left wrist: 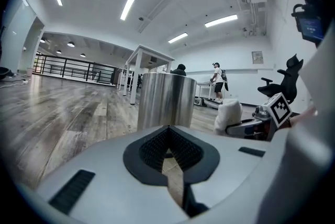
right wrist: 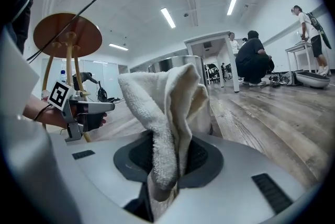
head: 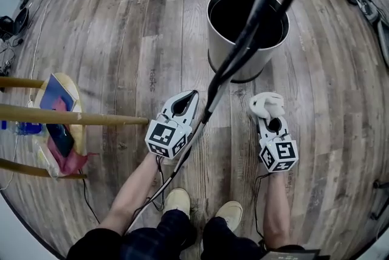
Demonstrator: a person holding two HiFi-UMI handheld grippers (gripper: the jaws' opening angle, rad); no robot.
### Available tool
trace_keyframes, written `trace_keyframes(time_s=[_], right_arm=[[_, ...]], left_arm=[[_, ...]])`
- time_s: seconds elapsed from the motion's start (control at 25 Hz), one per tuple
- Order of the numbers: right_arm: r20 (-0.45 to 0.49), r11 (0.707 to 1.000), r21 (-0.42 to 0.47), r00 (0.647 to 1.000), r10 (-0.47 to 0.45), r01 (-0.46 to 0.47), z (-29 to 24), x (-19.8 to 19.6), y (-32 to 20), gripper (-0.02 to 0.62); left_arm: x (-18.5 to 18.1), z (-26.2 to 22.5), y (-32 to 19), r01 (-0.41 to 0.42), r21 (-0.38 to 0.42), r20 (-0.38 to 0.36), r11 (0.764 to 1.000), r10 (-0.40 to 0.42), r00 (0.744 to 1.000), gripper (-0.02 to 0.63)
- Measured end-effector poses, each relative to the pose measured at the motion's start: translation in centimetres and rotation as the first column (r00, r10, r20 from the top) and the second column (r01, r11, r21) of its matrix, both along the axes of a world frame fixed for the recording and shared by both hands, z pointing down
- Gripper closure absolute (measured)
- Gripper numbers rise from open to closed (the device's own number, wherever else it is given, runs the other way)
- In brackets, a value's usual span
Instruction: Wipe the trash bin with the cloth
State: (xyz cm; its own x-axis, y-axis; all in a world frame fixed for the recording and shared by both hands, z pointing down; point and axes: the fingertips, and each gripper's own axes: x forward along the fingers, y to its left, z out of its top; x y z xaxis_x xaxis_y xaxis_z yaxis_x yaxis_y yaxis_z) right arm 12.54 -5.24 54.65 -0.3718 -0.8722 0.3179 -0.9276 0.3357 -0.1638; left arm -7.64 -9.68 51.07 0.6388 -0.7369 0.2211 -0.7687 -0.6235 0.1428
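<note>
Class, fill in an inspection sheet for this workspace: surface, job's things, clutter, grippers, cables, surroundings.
Surface: grey-brown wood-plank floor.
Job's things: round shiny metal trash bin, upright, open top; white terry cloth, not touching the bin.
Clutter: round wooden stool at left, blue and pink items on it.
Grippers: left gripper jaws together, empty; right gripper jaws clamped on the cloth.
Cables: thick black cables hanging across the head view; white cord on the floor at left.
Surroundings: people, white table, black office chair.
</note>
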Motion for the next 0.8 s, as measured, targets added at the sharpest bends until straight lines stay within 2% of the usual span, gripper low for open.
trace_keyframes(time_s=[0.36, 0.8], right_arm=[[0.020, 0.998, 0.066, 1.000, 0.023, -0.025, -4.9, 1.0, 5.7, 0.502], [0.037, 0.987, 0.156, 0.998, 0.041, -0.046, -11.6, 1.0, 5.7, 0.500]], left_arm=[[1.4, -4.7, 3.9, -0.028, 0.059, -0.014, 0.998, 0.029, 0.999, 0.611], [2.6, -10.3, 4.5, -0.036, 0.135, -0.017, 0.990, 0.039, 0.999, 0.611]])
